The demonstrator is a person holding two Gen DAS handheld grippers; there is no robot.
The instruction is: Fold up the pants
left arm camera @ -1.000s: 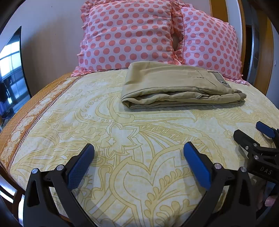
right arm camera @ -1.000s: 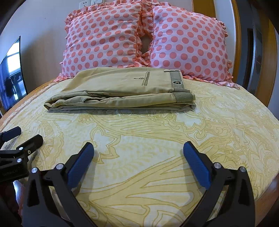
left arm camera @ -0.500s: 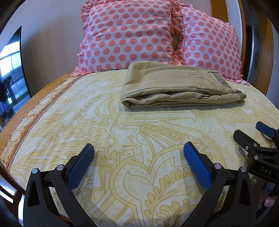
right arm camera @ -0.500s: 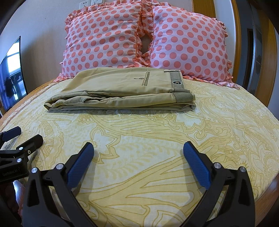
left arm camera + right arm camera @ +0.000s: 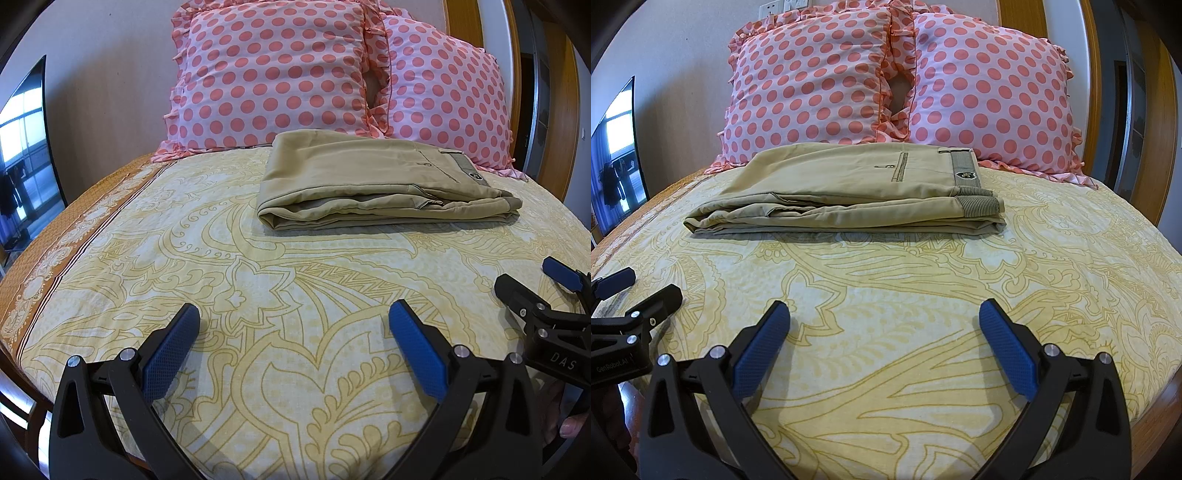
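Note:
The khaki pants lie folded into a flat rectangular stack on the far part of the bed, just in front of the pillows; they also show in the right wrist view, waistband to the right. My left gripper is open and empty, low over the near part of the bed, well short of the pants. My right gripper is open and empty too, beside the left one. Each gripper shows at the edge of the other's view: the right gripper and the left gripper.
Two pink polka-dot pillows lean against the wall behind the pants. The yellow patterned bedsheet covers the bed. A dark TV screen stands at the left. A wooden door frame is at the right.

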